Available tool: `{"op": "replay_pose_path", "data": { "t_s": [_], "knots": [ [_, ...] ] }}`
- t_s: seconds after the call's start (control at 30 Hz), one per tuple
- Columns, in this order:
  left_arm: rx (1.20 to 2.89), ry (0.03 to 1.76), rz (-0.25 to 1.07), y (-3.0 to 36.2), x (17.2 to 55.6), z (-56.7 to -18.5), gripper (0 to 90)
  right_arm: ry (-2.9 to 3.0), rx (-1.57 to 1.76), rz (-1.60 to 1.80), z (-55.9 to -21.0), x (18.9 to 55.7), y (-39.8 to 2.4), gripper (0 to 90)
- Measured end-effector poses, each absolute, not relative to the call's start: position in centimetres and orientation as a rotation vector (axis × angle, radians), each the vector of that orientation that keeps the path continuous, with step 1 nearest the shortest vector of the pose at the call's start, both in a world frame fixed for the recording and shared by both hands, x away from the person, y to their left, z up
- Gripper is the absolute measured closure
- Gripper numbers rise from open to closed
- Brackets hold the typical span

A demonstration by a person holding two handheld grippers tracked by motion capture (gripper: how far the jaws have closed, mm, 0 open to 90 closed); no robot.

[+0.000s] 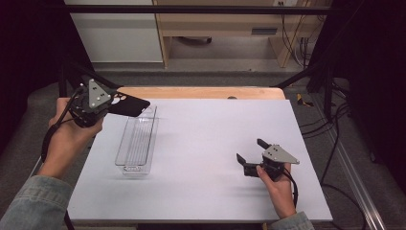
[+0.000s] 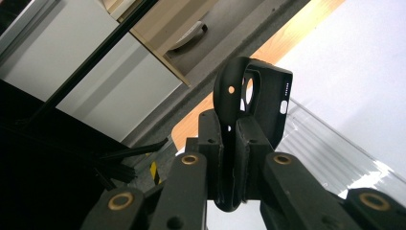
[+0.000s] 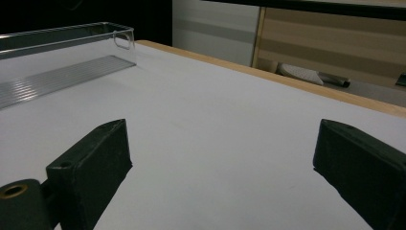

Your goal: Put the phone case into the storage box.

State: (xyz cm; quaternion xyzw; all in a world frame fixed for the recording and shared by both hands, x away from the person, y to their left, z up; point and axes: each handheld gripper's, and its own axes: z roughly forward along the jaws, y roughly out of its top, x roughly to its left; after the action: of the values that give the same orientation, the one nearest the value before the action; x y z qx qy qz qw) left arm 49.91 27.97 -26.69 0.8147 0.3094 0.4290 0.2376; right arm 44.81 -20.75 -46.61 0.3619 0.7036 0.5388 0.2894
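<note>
Black phone case [image 2: 253, 103], clamped, above tray [image 1: 125, 153]

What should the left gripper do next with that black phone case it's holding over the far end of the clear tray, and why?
Probably lower it into the clear tray before letting go. The left gripper is clamped on the black phone case, which juts out above the tray's far end, off the table. The tray looks empty. The right gripper rests open on the white table, well apart, so nothing seems to block the drop.

Matt black phone case [image 2: 258, 96], clear ribbed plastic tray [image 1: 136, 143]
</note>
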Motion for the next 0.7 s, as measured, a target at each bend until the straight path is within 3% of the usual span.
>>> {"op": "replay_pose_path", "data": {
  "t_s": [0.7],
  "knots": [
    [2.296, 0.797, 1.218, 27.63, 49.99, -26.85, 82.8, 1.877, 0.958, 1.433, -46.62, 44.8, -20.74, 6.0]
  ]
}}
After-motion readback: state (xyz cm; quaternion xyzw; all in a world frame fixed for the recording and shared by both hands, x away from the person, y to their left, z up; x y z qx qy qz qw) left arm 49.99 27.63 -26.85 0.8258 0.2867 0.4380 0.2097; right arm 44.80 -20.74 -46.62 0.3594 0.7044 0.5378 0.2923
